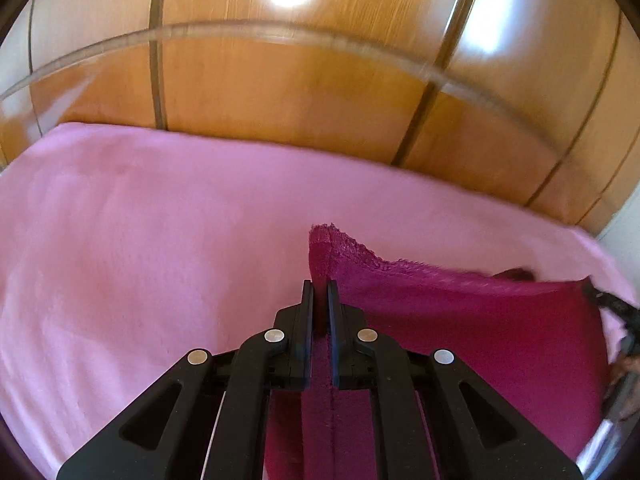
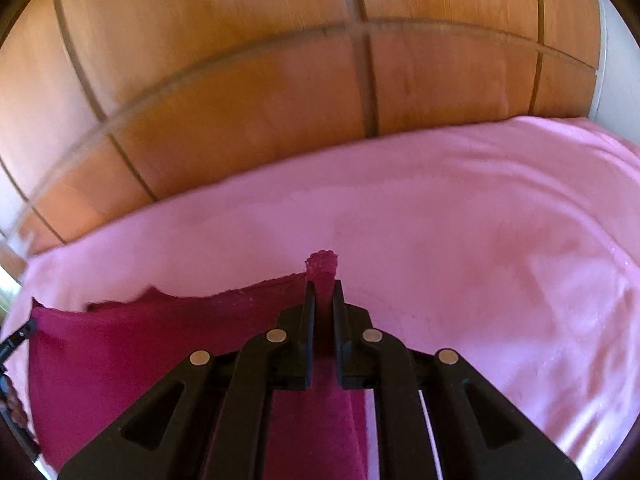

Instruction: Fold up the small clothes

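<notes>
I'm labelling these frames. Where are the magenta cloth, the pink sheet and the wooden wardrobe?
magenta cloth (image 1: 460, 320), left wrist view, hanging panel.
pink sheet (image 2: 480, 240), right wrist view, bare middle.
wooden wardrobe (image 1: 288, 92), left wrist view, door panel.

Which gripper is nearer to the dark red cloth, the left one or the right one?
Neither: both touch it. The left gripper is shut on one upper corner of the dark red cloth, and the right gripper is shut on the opposite corner.

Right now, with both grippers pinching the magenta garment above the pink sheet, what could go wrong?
1. The left gripper and right gripper each hold only a narrow corner of the magenta garment; either could slip out.
2. The lace edge between them sags, so the fold may land uneven.
3. The pink sheet is wrinkled, which could snag or skew the cloth.
</notes>
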The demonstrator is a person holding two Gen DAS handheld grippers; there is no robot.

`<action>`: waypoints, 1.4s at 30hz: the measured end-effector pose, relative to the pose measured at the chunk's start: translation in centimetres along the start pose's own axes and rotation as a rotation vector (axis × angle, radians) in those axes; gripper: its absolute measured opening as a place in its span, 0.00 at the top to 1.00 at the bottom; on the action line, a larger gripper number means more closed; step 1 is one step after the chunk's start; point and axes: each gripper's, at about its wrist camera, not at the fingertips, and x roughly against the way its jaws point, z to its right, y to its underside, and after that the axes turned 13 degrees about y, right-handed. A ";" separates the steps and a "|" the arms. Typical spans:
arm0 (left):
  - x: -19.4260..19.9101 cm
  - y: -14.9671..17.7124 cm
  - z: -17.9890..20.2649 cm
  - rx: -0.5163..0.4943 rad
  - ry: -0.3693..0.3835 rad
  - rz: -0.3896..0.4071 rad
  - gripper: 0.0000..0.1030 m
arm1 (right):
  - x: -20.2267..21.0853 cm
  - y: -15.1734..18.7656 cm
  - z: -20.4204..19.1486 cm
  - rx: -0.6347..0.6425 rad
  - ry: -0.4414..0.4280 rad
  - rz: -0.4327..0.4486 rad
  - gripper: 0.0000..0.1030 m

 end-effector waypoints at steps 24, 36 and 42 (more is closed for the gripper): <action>8.1 12.6 6.5 -0.178 0.055 -0.003 0.94 | 12.1 15.7 -2.2 0.276 -0.181 0.092 0.22; 9.9 15.4 9.4 -0.153 0.092 0.039 0.94 | 13.0 17.6 -1.2 0.206 -0.192 0.100 0.19; 7.7 18.0 13.6 -0.247 0.090 -0.017 0.94 | 13.3 19.5 -4.5 0.283 -0.218 0.085 0.19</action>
